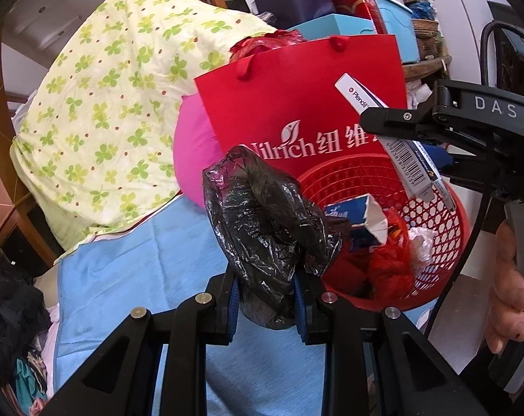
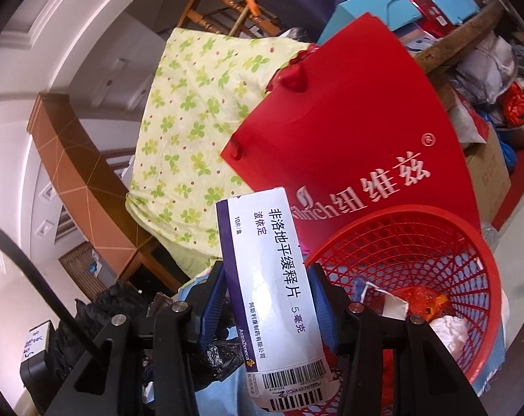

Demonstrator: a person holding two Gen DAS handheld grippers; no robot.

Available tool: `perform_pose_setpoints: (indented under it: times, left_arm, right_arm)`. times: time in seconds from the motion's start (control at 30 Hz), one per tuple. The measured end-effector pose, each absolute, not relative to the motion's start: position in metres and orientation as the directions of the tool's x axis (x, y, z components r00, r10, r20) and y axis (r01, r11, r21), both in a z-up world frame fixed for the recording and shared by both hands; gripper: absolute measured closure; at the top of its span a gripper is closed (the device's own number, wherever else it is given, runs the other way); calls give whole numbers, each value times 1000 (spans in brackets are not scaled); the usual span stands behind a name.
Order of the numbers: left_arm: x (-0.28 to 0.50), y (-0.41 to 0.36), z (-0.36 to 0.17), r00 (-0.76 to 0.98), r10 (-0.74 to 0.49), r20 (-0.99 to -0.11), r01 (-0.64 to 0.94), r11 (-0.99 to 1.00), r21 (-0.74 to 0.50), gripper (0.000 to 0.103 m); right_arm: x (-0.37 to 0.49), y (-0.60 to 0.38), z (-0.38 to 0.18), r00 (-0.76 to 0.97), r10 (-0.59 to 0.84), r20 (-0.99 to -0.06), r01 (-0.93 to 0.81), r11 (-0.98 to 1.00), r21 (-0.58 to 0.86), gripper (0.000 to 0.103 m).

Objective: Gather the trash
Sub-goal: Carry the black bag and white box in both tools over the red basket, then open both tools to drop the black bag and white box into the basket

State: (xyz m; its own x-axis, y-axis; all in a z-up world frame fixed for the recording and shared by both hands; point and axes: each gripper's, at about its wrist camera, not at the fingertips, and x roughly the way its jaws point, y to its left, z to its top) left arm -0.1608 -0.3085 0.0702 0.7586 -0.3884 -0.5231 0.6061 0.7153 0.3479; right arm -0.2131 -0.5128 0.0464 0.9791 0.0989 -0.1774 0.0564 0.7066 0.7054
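Observation:
My left gripper [image 1: 267,294] is shut on a crumpled black plastic bag [image 1: 262,228], which it holds up just left of a red mesh basket [image 1: 445,222]. Inside the basket lie a torn blue-and-white carton [image 1: 359,215], red wrappers and white tissue. In the left wrist view my right gripper [image 1: 407,145] comes in from the right above the basket, a hand [image 1: 508,277] behind it. In its own view my right gripper [image 2: 268,298] is shut on a white and purple medicine box [image 2: 272,277], left of the basket [image 2: 418,242].
A red paper gift bag [image 1: 296,104] stands right behind the basket. A clover-print pillow [image 1: 105,104] and a pink cushion [image 1: 192,159] lie to the left on a blue sheet [image 1: 140,277]. Boxes [image 1: 348,7] are stacked at the back. Black cloth [image 1: 8,305] is at the far left.

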Motion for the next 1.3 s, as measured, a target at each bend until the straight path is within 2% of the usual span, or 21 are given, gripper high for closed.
perform_pose_setpoints:
  times: [0.3, 0.67, 0.7, 0.73, 0.77, 0.8, 1.0, 1.3]
  left_arm:
    - [-165, -333, 71, 734, -428, -527, 644, 685, 341, 74]
    - [-156, -356, 69, 648, -523, -553, 727, 642, 244, 74]
    - [-154, -359, 67, 636, -534, -557, 737, 636, 231, 68]
    - [-151, -363, 65, 624, -543, -562, 746, 629, 220, 61]
    - [-148, -365, 63, 617, -547, -566, 750, 626, 212, 44]
    - [-147, -366, 62, 617, -548, -565, 749, 629, 208, 36]
    - [-145, -360, 50, 615, -532, -581, 746, 632, 210, 36]
    - [-141, -304, 46, 655, -457, -602, 663, 730, 167, 32]
  right_arm:
    - [-220, -536, 39, 983, 68, -172, 87, 652, 753, 53]
    - [-224, -558, 24, 978, 30, -206, 153, 566, 810, 51]
    - [-224, -561, 22, 977, 28, -210, 160, 556, 816, 49]
    - [-224, -563, 21, 976, 25, -215, 167, 545, 822, 41]
    - [-225, -564, 19, 976, 19, -217, 173, 537, 825, 34]
    - [-226, -565, 18, 976, 12, -216, 177, 530, 829, 34]
    - [-227, -564, 21, 978, 5, -207, 171, 543, 822, 34]
    - [-221, -533, 40, 980, -30, -198, 171, 643, 747, 34]
